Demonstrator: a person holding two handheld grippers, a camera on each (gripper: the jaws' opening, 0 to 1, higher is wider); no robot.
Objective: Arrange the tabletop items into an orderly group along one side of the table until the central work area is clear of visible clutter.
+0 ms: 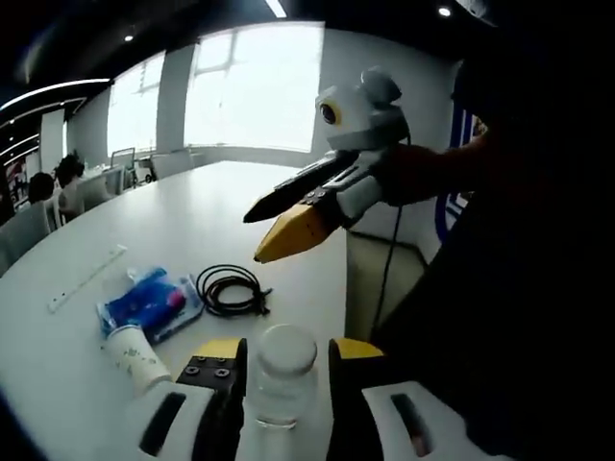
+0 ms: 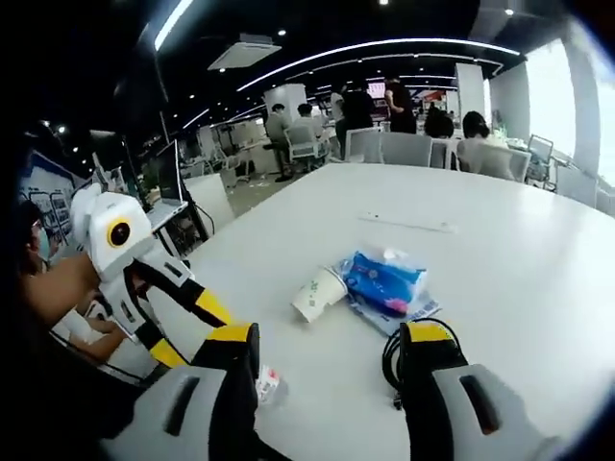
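On the long white bench (image 1: 221, 206) the clutter sits in a loose cluster near one edge. In the left gripper view, the left claw (image 1: 285, 370) has its two yellow-tipped jaws on either side of a clear plastic bottle (image 1: 282, 375) with a rounded cap; the jaws stand close against its sides, so it looks gripped, though whether they actually press it I cannot tell for certain. Just beyond that lies a paper cup (image 1: 135, 355) on its side, its rim touching or overlapping a blue packet of tissues (image 1: 152, 302). Beside the packet, toward the bench edge, is a coiled black cable (image 1: 231, 290), and further off, well apart from the rest, a thin white strip (image 1: 86, 279) lies flat. The right claw (image 1: 288, 221) shows up in the air above the bench, carried by a person's hand, jaws nearly together and holding nothing. In the right gripper view, the right claw (image 2: 327, 360) has a wide-looking gap between its own jaws with nothing in it; below lie the paper cup (image 2: 319, 294) tipped over against the blue packet (image 2: 384, 279), part of the black cable (image 2: 392, 360) beside the right-hand jaw, and the white strip (image 2: 408, 225) further up the bench (image 2: 519, 288). The left claw (image 2: 187, 322) comes in from the left, pointing down toward the bench edge. People sit and stand among desks and chairs at the back of the room.
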